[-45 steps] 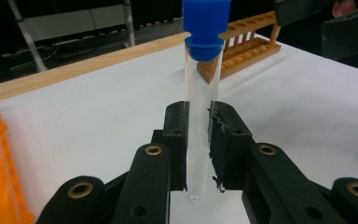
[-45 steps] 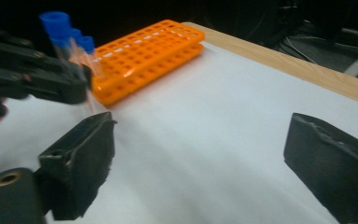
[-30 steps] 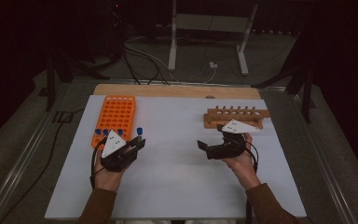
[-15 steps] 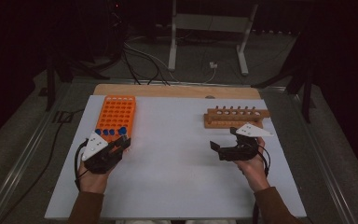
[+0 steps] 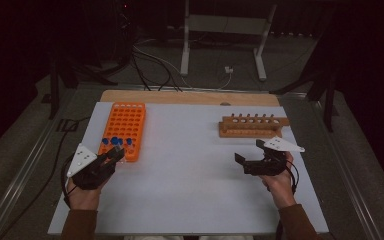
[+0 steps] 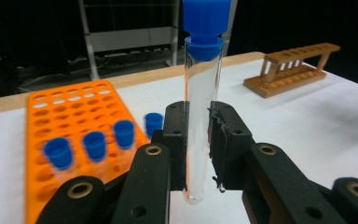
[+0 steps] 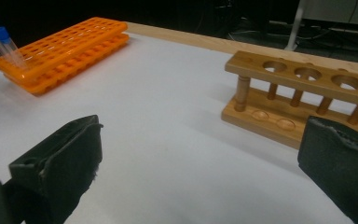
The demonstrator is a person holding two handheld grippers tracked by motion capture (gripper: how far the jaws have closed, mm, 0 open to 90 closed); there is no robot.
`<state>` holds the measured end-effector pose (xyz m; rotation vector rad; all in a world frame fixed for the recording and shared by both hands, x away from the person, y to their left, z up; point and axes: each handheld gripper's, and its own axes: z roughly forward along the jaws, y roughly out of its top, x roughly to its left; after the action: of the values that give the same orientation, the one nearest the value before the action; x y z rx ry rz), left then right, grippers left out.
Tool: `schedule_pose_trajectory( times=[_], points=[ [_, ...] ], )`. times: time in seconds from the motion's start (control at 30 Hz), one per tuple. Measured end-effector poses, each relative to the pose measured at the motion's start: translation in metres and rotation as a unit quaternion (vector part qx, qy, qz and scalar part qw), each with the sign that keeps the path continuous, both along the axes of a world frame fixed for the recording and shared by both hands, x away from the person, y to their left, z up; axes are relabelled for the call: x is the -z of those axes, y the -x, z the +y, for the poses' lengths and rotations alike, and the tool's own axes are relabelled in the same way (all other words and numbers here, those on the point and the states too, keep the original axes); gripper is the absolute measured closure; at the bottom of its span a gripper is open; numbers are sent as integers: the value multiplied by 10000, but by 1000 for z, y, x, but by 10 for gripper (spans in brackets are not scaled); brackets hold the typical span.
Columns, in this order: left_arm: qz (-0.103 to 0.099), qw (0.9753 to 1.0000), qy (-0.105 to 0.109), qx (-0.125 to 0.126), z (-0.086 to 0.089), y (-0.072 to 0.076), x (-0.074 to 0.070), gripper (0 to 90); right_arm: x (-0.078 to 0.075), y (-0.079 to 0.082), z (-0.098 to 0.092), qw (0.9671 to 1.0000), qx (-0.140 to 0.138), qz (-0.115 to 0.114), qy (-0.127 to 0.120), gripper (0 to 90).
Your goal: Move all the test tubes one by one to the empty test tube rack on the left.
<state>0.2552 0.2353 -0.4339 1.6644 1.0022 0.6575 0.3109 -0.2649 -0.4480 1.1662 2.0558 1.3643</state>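
My left gripper [image 6: 197, 122] is shut on a clear test tube [image 6: 199, 84] with a blue cap, held upright between its black pads. In the high view the left gripper [image 5: 115, 152] sits at the near end of the orange rack [image 5: 125, 125], just right of it. That rack [image 6: 70, 107] holds three blue-capped tubes [image 6: 91, 144] in its near rows. My right gripper [image 5: 250, 152] is wide open and holds nothing, a little in front of the empty wooden rack [image 5: 252, 125]. The right gripper view has the wooden rack [image 7: 303, 88] ahead between the spread jaws of the right gripper [image 7: 205, 163].
Both racks stand on a white board [image 5: 190, 170] over a wooden tabletop [image 5: 180, 97]. Dark floor, cables and a metal stand [image 5: 220, 35] lie beyond the far edge. A wide bare stretch of board separates the two racks.
The left gripper has moved left and toward the person, carrying the tube, and now sits beside the orange rack's near end. The right gripper has drifted right and stays open.
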Motion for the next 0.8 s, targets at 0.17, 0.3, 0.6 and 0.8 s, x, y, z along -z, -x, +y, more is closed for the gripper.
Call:
schedule_pose_trajectory(
  times=[0.17, 0.3, 0.6, 0.8],
  points=[
    [-80, 9997, 58, -215, 18, 5, -2, 780, 2, 1, -7, 9999, 101, 15, -19, 0],
    [-160, 9986, 76, -493, 31, 7, -4, 780, 2, 3, -11, 9999, 144, 8, -48, 0],
    [-176, 9946, 44, -1017, 45, -10, 4, 780, 4, 4, -16, 9998, 188, 11, -39, 0],
    [-113, 9933, -15, -1153, 45, -26, 12, 780, 5, 5, -17, 9998, 203, 37, -40, 0]
  ],
)
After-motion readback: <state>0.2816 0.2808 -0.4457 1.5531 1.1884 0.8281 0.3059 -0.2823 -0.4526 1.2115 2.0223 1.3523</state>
